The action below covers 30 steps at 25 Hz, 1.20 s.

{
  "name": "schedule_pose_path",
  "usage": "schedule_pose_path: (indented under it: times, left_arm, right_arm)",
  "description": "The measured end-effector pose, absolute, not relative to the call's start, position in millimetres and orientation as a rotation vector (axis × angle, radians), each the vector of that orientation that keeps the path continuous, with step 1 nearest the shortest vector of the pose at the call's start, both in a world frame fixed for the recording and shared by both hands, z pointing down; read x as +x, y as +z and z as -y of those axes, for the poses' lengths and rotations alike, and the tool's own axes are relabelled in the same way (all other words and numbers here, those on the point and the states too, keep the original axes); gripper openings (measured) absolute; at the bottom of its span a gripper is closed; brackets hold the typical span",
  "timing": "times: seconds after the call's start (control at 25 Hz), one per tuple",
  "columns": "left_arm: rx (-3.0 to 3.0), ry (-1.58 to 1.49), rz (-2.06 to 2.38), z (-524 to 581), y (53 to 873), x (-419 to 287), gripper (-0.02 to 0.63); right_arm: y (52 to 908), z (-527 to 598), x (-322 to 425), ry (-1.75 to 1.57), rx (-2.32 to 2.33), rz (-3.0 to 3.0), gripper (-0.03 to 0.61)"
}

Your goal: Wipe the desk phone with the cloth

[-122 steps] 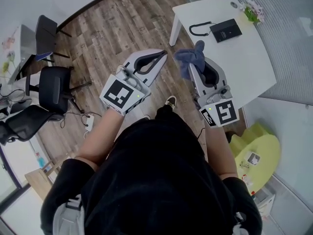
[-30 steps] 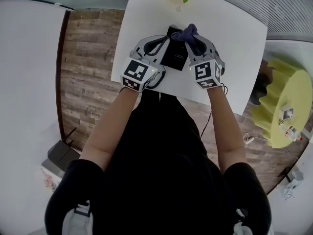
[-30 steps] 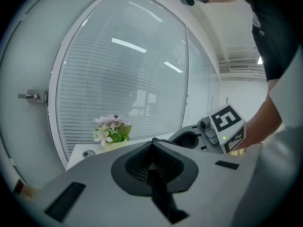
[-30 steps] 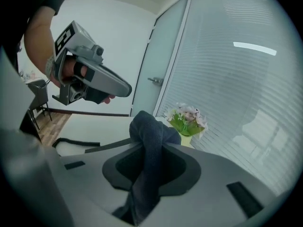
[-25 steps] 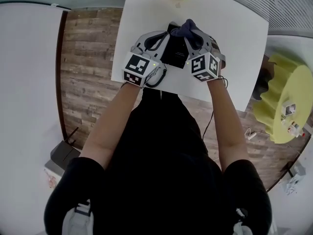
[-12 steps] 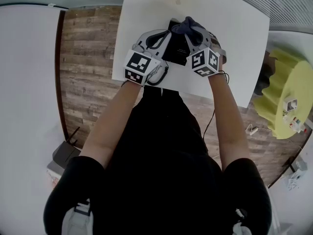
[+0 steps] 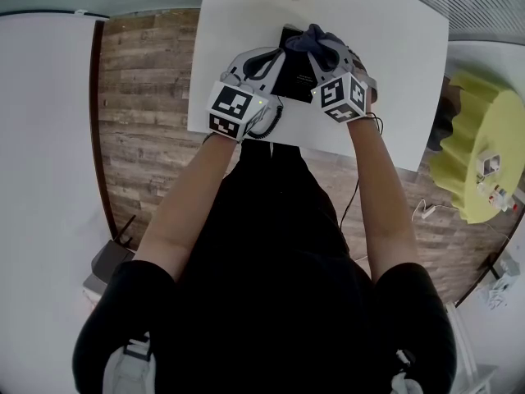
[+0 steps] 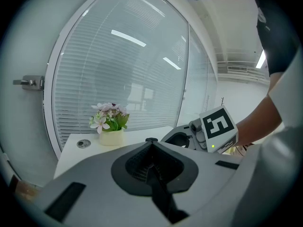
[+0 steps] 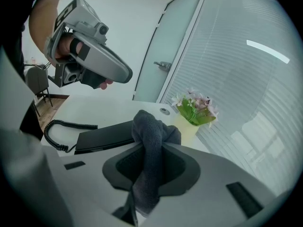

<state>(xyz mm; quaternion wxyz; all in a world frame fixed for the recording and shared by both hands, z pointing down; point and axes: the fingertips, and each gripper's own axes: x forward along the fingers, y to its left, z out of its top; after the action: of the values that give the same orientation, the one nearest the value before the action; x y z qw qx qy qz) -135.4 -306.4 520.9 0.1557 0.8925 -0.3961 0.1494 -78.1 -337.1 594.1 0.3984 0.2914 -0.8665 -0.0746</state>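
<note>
Office-type room here: brown wood-plank floor [image 7: 139,97], and a big curved glass wall [image 8: 118,65] with fine horizontal blinds behind it running along the far side. Up against that sits a plain white tabletop [image 7: 402,80], smooth and matte with squared edges. Off to the right there's a lime-yellow round thing [image 7: 472,150] with a scalloped edge, no idea what it is. The desk phone [image 9: 106,134] is a flat black slab lying on the tabletop between the two tools. The left tongs [image 8: 151,148] are pinched closed on nothing and held up over the phone's left edge. The right tongs [image 9: 156,148] are clamped on the cloth [image 9: 150,126], a dark blue-grey terry rag bunched into a soft lump over the phone's far right corner; can't tell if it's touching. Beyond that is a small cream pot of pink and white flowers [image 8: 110,126], and a black coiled cord [image 9: 57,131] curls near the phone.
</note>
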Motion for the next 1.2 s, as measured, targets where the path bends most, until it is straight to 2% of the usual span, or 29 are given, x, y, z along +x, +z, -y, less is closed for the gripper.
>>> schedule_pose_path:
  times: [1.2]
  left_arm:
    - [2.554, 0.452, 1.037, 282, 540, -135, 0.011]
  right_arm:
    - [618, 286, -78, 0.002, 0.816, 2.166, 0.092]
